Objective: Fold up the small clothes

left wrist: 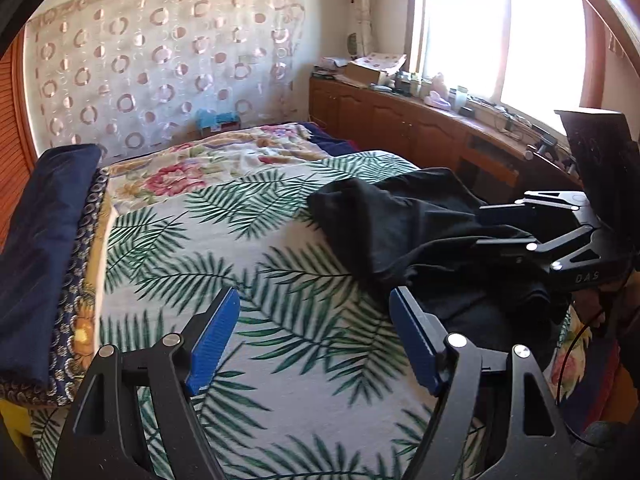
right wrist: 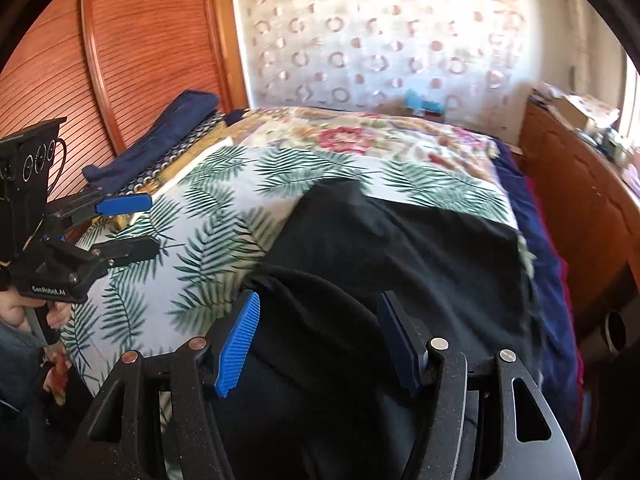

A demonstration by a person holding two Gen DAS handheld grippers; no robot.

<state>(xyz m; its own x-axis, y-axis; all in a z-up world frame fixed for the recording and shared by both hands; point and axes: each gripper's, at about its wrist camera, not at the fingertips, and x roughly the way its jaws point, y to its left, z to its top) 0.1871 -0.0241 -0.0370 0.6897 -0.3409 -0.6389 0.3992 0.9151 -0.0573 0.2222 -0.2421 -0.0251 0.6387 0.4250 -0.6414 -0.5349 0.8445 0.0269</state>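
Black garment [right wrist: 400,248] lengthwise along bed [right wrist: 208,216]

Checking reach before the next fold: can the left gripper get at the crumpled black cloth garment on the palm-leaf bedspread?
Probably yes. The left gripper is open over bare palm-leaf bedspread, with the crumpled black cloth garment just beside its right finger. Nothing lies between them; the right gripper hovers open over the garment's other side.

1. Left gripper [left wrist: 316,340]: black frame, ribbed blue pads, silver round pins behind the jaws.
2. Right gripper [right wrist: 320,344]: same black build, "DAS" lettering, thin black cable behind.
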